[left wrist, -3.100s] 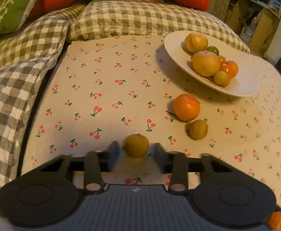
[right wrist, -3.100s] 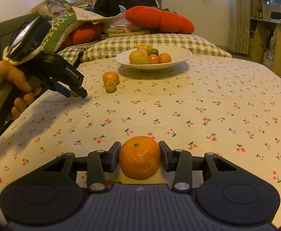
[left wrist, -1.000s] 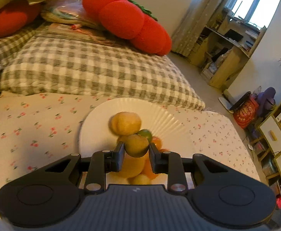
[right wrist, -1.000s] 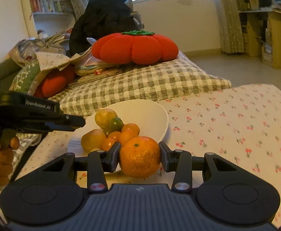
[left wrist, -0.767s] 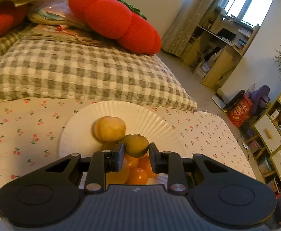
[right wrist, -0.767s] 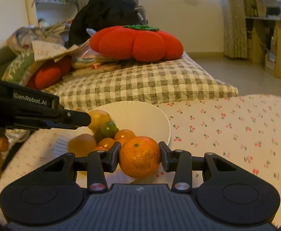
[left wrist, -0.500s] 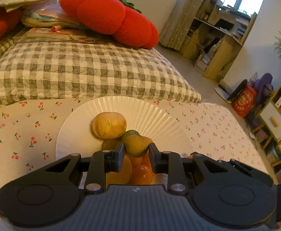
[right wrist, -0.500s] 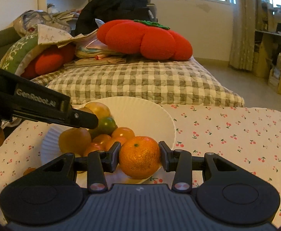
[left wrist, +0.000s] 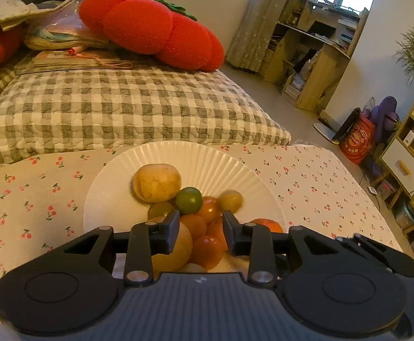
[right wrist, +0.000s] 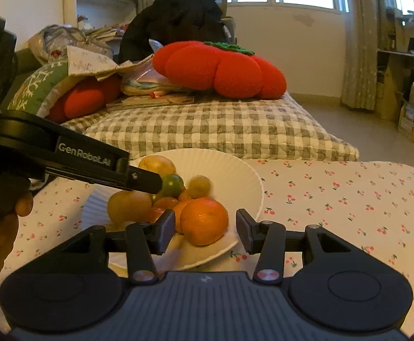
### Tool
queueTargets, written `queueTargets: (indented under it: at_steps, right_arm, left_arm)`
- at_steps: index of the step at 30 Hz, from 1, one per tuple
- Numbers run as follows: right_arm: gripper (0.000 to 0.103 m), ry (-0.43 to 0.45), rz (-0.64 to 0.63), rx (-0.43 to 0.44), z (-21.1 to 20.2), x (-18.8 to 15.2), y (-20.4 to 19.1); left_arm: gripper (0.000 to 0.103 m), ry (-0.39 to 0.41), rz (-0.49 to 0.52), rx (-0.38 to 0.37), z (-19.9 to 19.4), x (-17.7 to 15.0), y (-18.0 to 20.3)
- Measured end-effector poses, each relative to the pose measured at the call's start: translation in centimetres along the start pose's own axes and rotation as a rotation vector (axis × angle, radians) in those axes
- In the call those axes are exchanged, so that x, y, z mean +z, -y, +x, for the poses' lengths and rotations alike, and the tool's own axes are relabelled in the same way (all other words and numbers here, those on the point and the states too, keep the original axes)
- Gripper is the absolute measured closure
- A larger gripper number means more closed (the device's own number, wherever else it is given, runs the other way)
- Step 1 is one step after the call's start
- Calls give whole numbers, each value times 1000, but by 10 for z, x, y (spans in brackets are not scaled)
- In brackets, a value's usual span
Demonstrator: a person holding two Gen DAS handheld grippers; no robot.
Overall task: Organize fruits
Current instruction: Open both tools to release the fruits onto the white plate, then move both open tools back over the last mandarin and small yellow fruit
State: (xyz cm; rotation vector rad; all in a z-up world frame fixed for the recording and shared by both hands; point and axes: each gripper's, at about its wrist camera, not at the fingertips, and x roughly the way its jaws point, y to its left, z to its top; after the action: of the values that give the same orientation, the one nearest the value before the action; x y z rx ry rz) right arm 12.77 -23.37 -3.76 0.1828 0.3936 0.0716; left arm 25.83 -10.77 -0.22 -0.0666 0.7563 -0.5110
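A white fluted plate (left wrist: 207, 159) (right wrist: 235, 170) on the cherry-print cloth holds a pile of yellow, orange and green fruits. My left gripper (left wrist: 198, 231) is open above the pile. The small olive-yellow fruit (left wrist: 230, 201) (right wrist: 199, 186) it held is blurred, loose among the pile. My right gripper (right wrist: 205, 233) is open at the plate's near rim. The orange (right wrist: 204, 221) sits between its jaws without touching them, resting on the plate. The left gripper's body (right wrist: 73, 153) reaches over the plate in the right wrist view.
A grey checked pillow (left wrist: 116, 108) lies right behind the plate, with a red pumpkin cushion (left wrist: 150, 28) on it. The cherry-print cloth (right wrist: 349, 199) stretches to the right of the plate. Wooden shelves (left wrist: 315, 56) stand beyond the bed.
Both grippers have opened over the plate. The small olive-yellow fruit dropped from the left one into the pile, and the orange left the right one and rests on the plate.
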Motion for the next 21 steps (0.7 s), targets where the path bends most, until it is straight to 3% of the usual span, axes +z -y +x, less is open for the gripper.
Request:
queueTargets:
  at_steps: [12, 21]
  right_arm:
    - [58, -25, 78, 51, -35, -19, -11]
    - [56, -13, 68, 71, -68, -19, -30]
  left_arm:
    - [60, 10, 3, 101, -55, -8, -14]
    - [59, 7, -70, 163, -103, -33, -38]
